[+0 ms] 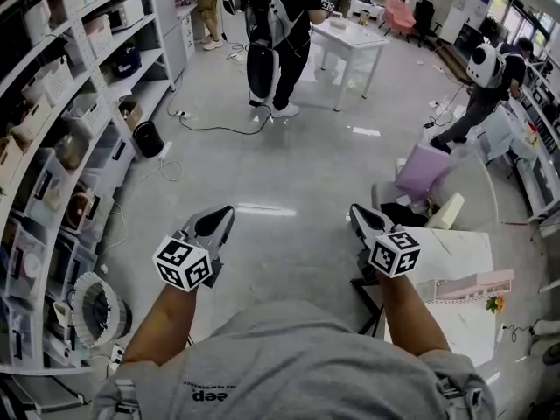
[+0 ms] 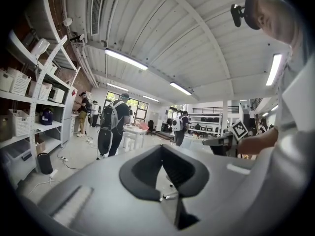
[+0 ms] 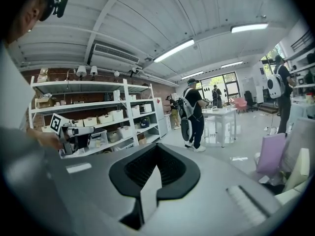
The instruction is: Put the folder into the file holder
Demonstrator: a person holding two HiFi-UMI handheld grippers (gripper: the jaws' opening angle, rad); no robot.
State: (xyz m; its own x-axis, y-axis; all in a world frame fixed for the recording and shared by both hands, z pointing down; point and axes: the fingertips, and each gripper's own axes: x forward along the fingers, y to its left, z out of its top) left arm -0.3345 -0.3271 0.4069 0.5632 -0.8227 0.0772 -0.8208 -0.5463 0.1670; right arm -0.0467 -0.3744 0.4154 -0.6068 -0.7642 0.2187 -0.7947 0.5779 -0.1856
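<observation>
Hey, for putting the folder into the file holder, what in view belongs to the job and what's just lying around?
Job: left gripper and right gripper, both shut and empty; near white table, possibly the workplace. No folder or file holder clearly recognisable.
Lying about: shelving, floor cable, purple object, far white table, person with backpack.

Counts: 2 grippers – left gripper (image 1: 224, 213), right gripper (image 1: 359, 212). At least 3 people: person with black backpack (image 1: 282, 24), person in tan shorts (image 1: 208, 3), person with white backpack (image 1: 488, 75). 1 white table (image 1: 352, 38), 1 shelving unit (image 1: 63, 103), 1 purple bag (image 1: 423, 170), 1 counter (image 1: 451, 245).
</observation>
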